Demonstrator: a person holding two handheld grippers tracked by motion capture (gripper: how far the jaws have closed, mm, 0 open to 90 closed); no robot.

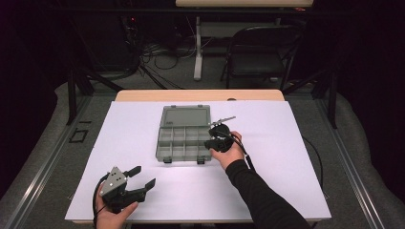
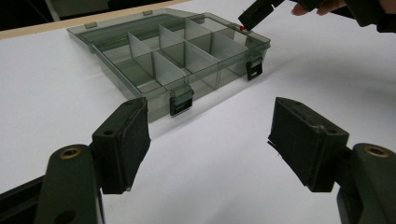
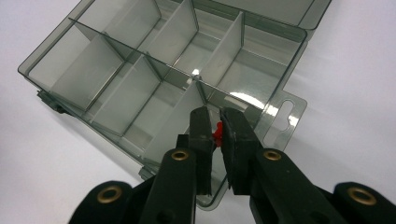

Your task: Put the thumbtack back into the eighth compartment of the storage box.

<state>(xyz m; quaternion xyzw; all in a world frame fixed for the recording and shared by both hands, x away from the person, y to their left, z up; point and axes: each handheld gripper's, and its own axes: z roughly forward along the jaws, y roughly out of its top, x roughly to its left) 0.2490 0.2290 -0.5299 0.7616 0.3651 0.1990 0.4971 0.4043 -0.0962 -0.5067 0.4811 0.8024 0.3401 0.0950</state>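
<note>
The right gripper [image 3: 215,122] has its jaws clenched on a small red piece [image 3: 217,134], mostly hidden between the pads, above the organizer box [image 3: 154,74], near its 4 o'clock corner. The left gripper [image 2: 210,140] rests at the desk's [image 1: 286,143] 7 o'clock with jaws released.

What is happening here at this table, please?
A person is sorting into a clear compartment box that lies open on the white table. The right gripper is shut on a small red piece over a compartment at the box's right end. The left gripper waits open near the table's front edge.
</note>
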